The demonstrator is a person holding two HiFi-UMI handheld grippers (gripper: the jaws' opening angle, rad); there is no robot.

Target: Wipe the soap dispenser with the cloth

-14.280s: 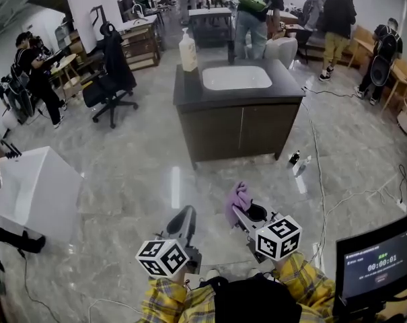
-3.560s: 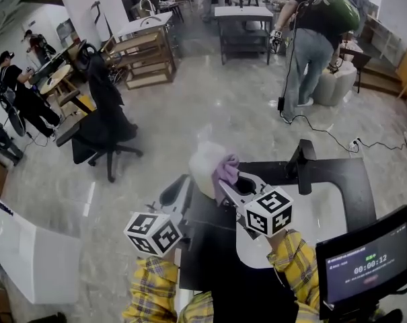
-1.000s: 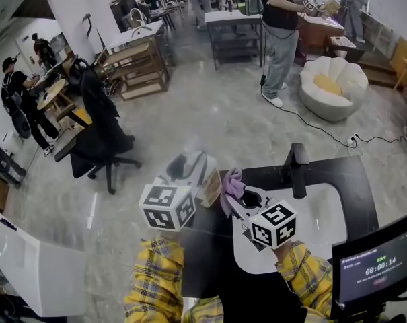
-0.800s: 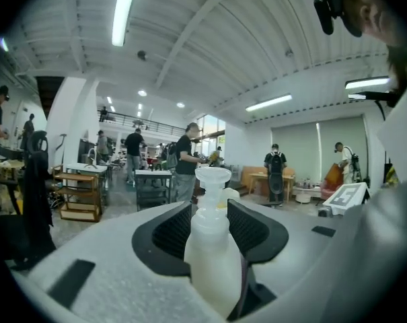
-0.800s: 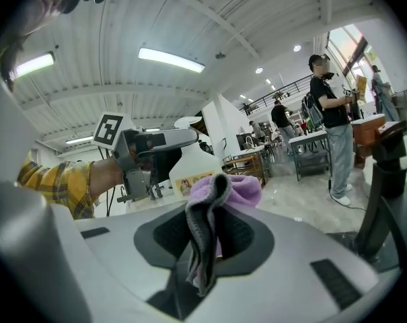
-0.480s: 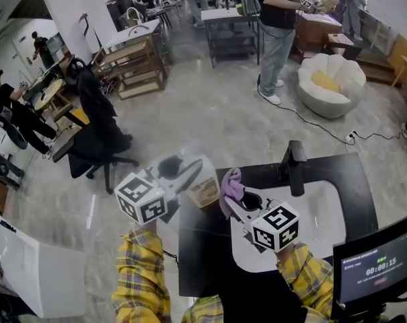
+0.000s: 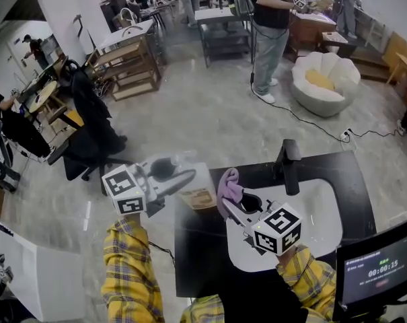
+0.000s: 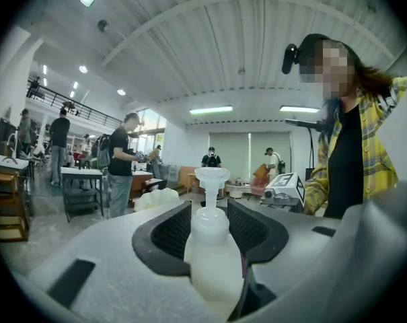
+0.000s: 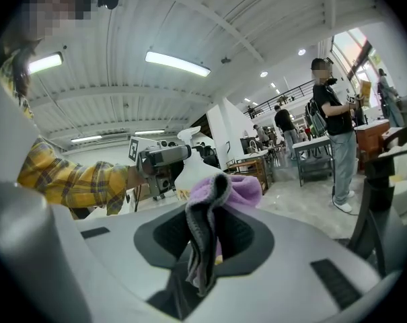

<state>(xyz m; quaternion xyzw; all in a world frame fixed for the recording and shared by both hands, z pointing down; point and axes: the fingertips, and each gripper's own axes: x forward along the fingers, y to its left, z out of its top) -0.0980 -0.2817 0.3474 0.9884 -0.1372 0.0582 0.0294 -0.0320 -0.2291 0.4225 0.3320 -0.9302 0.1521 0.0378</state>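
Gripping the translucent white plastic soap dispenser [image 8: 213, 264] by its body, my left claw [image 8: 210, 229] has both ribbed pads pressed on the bottle's sides, with the pump head standing past the tips. My right claw [image 9: 203, 244] is clenched on the folded lilac cloth [image 9: 220, 190], which bunches out above the jaws just beside the bottle; I can't tell if it touches yet.

My worry starts at the pads. The bottle is smooth and rounded, so I judge a firm push from the cloth could twist it or squeeze it out of my grip. I hold it up at the left edge of the dark surface [image 7: 203, 254], partly over the grey stone floor [image 7: 210, 113], so a slip would likely send it down there and not onto the top. A stroke over the pump could press it and spill soap. The cloth is only pinched at one fold, and dragging hard might pull it free. My pads also cover two sides, which would stay unwiped.
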